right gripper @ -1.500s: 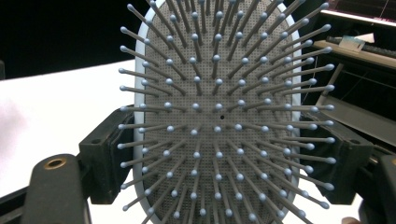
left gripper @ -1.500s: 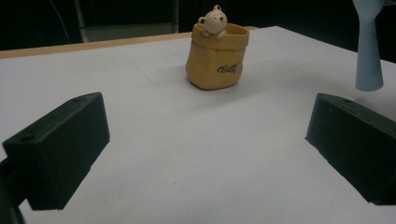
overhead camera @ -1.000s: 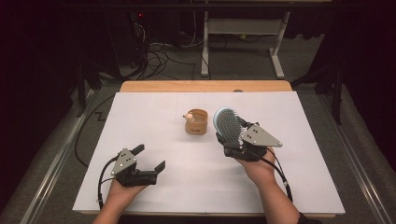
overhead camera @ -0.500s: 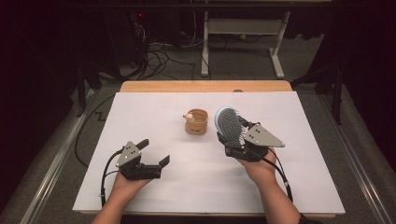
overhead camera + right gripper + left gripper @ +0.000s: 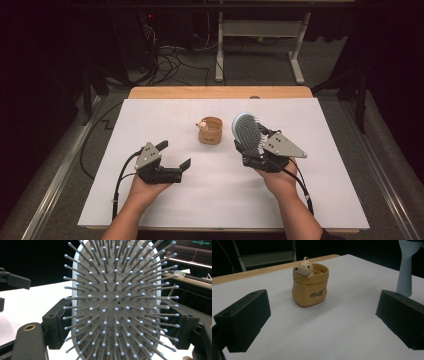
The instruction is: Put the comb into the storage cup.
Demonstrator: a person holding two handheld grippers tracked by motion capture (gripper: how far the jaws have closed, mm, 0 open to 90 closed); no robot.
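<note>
On white table, right tool gripping hairbrush, left tool agape nr bear cup.

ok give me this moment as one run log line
right gripper: shut on hairbrush, head up | left gripper: open, empty, facing bear cup | bear cup: upright on white sheet

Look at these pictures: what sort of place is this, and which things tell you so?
Probably a lab or recording room, not a home. A table under a plain white sheet stands amid dark surroundings, cables lie tangled on the floor behind it, and a white desk frame stands beyond.
</note>
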